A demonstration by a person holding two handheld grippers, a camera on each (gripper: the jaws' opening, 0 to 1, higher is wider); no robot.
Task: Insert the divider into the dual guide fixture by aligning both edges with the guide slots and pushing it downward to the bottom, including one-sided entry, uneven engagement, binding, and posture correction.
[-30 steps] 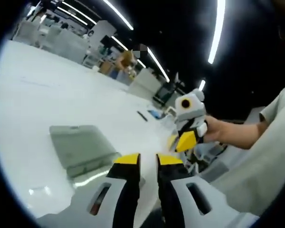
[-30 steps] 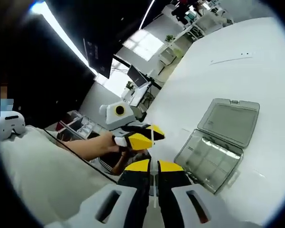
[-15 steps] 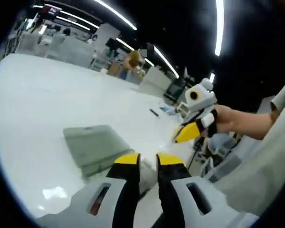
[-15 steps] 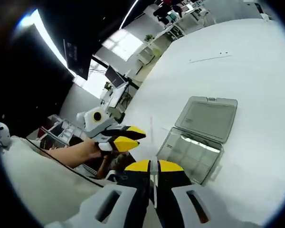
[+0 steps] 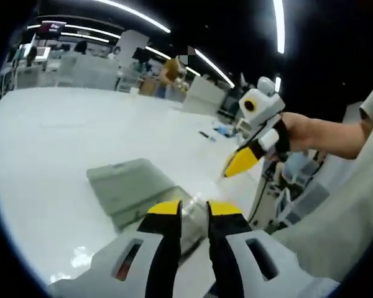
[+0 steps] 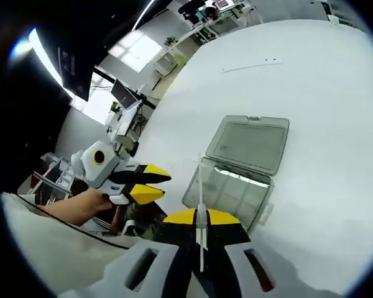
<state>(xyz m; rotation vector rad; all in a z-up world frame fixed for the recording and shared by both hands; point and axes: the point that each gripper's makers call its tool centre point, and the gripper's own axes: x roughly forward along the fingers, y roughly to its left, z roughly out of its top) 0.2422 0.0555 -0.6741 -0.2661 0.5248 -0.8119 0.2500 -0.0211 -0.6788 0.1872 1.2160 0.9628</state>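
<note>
The wide white table [image 6: 323,93] carried every object and served as the landmark. On it lay the clear grey plastic compartment box [image 6: 230,194], its hinged lid [image 6: 247,144] thrown fully open and resting flat on the table on the box's far side. In the left gripper view the same lid [image 5: 127,186] appeared as a pale grey slab just beyond that view's own jaws, with the box body partly hidden behind the jaw tips. Internal partitions were visible within the box, though its individual guide slots were too small to distinguish.

The right gripper [image 6: 201,217], yellow-tipped with black and white jaws, was raised above the table's near edge, on the near side of the box. Its jaws were pressed together on the thin clear plastic divider [image 6: 200,186], which stood edge-on and projected beyond the jaw tips toward the box; whether the strip touched the box could not be determined. In the left gripper view this gripper [image 5: 235,166] was seen held by a person's hand [image 5: 301,131], off the table's edge.

The left gripper [image 5: 193,210], of the same design, was held above the table close to the box, with a narrow gap between its jaws and nothing between them. In the right gripper view it [image 6: 154,185] appeared beside the table's edge, gripped by the person's other hand [image 6: 90,203].
</note>
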